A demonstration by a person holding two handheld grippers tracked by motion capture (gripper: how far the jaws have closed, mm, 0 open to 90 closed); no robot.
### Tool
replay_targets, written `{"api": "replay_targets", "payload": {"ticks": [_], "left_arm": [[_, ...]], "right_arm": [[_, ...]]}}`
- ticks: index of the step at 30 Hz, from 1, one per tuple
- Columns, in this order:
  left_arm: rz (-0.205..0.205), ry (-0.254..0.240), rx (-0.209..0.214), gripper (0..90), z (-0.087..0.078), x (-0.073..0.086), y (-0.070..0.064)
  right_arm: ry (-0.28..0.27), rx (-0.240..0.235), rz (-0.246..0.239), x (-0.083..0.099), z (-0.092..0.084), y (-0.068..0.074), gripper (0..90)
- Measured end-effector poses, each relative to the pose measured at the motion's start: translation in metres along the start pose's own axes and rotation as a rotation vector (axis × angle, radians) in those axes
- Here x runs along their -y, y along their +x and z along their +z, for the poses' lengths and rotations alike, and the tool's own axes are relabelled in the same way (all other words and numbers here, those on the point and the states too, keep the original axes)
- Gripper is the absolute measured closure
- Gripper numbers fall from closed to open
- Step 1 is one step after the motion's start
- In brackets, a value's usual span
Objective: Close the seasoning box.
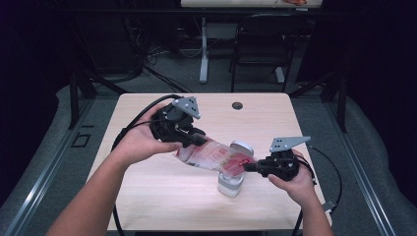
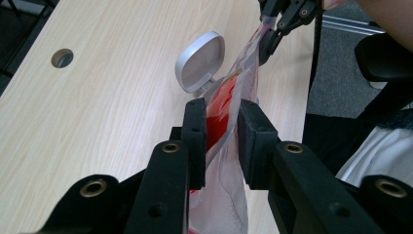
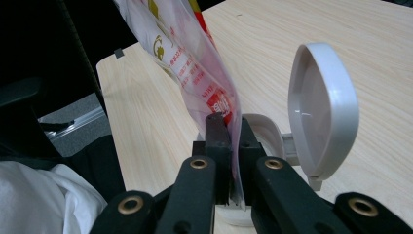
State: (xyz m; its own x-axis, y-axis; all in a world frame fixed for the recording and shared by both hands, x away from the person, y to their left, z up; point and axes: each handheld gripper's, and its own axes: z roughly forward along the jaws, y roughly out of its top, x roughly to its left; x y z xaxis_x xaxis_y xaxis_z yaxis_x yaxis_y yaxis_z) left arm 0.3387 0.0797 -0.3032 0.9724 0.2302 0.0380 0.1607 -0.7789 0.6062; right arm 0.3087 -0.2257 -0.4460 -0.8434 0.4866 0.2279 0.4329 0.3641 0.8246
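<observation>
Stretched between both grippers above the desk point(image 1: 147, 196): a clear pouch point(image 1: 211, 157) with red print, left gripper point(image 1: 199, 140) fingers point(image 2: 195, 141) nearly closed on one end, right gripper point(image 1: 248, 167) fingers point(image 3: 216, 146) pinched tight on the other. Directly under the pouch, a white container point(image 1: 230, 186) with hinged lid point(image 3: 321, 112) standing open. Beyond the desk, a dark chair point(image 1: 263, 44) and a table leg point(image 1: 203, 49), well apart.
</observation>
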Motion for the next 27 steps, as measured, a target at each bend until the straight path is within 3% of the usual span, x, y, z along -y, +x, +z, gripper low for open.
{"api": "replay_targets", "payload": {"ticks": [27], "left_arm": [[0.006,-0.002,0.003,75.3,0.0009,0.0001,0.0006]], "right_arm": [[0.008,0.007,-0.003,-0.0003,-0.0020,-0.0004,89.2]]}}
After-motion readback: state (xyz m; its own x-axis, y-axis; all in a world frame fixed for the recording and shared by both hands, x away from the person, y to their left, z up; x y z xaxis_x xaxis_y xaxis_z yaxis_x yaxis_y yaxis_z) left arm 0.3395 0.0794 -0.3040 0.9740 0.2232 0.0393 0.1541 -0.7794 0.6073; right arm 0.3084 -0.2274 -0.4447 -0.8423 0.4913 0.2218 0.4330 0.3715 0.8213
